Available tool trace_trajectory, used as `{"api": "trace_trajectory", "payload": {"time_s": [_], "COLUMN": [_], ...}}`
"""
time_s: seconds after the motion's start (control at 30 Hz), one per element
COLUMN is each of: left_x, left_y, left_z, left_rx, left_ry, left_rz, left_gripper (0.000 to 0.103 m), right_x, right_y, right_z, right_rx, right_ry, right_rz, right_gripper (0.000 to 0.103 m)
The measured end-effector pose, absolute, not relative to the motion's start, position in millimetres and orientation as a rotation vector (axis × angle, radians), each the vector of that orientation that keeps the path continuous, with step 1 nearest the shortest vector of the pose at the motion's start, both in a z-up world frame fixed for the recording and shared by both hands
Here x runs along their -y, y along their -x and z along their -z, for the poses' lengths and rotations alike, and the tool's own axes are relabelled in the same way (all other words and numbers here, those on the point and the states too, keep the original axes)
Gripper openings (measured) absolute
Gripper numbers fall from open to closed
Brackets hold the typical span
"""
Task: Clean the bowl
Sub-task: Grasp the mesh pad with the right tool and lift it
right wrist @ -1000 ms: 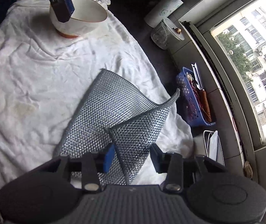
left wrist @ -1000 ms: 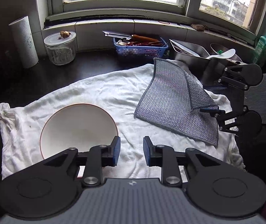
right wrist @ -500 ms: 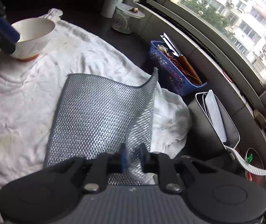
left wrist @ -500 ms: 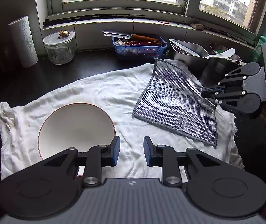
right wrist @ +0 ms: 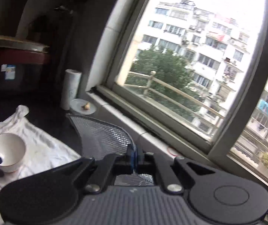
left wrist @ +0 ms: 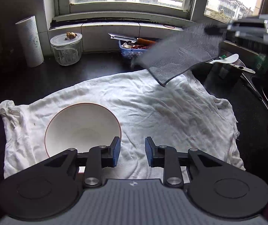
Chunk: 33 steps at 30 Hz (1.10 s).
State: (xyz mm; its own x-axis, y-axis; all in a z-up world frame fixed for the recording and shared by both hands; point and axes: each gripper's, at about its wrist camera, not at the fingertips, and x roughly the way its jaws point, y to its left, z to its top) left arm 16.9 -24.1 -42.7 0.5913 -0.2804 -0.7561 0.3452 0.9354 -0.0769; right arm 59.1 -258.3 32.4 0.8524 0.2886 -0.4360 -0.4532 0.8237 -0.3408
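My right tool (right wrist: 134,155) has lifted the mesh cloth (left wrist: 180,52) off the bench, clamped tight; left tool (left wrist: 131,152) waits part-open, empty, beside the bowl (left wrist: 81,127), ready for scrubbing.

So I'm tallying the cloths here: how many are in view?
2. A white cloth is spread on the counter under the bowl. A grey mesh cloth hangs in the air, pinched in the right gripper. None other shows.

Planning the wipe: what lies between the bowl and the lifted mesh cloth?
In the left wrist view, only rumpled white towel lies between the bowl and the hanging mesh cloth; nothing else sits there.
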Motion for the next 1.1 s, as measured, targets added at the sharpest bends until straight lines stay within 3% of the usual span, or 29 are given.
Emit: {"api": "trace_trajectory", "payload": {"time_s": [0.27,0.4,0.5,0.57,0.6,0.63,0.7,0.8,0.97,1.03,1.1], "left_x": [13,10,9,11,12,12,12,10,6,4,2], "left_y": [-10,-9,-9,-9,-10,-9,-9,-9,-6,-4,-2], "left_z": [42,43,43,43,43,42,40,39,39,41,43], "left_rx": [-0.868,-0.871,-0.869,-0.868,-0.866,-0.863,-0.855,-0.847,-0.863,-0.878,-0.889], "left_ry": [-0.069,-0.065,-0.056,-0.060,-0.063,-0.062,-0.056,-0.045,-0.041,-0.045,-0.047], "left_rz": [0.329,0.319,0.325,0.329,0.332,0.334,0.334,0.307,0.296,0.295,0.292], "left_gripper": [0.029,0.029,0.029,0.029,0.029,0.029,0.029,0.029,0.029,0.029,0.030], "right_x": [171,163,164,159,158,158,162,174,182,177,170], "right_y": [-25,-28,-31,-31,-31,-30,-29,-26,-37,-50,-68], "right_z": [91,99,88,91,97,102,104,92,71,71,74], "right_rx": [-0.798,-0.893,-0.857,-0.887,-0.917,-0.943,-0.961,-0.951,-0.793,-0.735,-0.712], "right_ry": [0.566,0.467,0.436,0.508,0.532,0.544,0.518,0.436,0.376,0.362,0.331], "right_rz": [-0.780,-0.829,-0.827,-0.833,-0.831,-0.833,-0.851,-0.840,-0.726,-0.693,-0.657], "right_gripper": [0.002,0.002,0.003,0.020,0.045,0.058,0.059,0.067,0.067,0.047,0.042]}}
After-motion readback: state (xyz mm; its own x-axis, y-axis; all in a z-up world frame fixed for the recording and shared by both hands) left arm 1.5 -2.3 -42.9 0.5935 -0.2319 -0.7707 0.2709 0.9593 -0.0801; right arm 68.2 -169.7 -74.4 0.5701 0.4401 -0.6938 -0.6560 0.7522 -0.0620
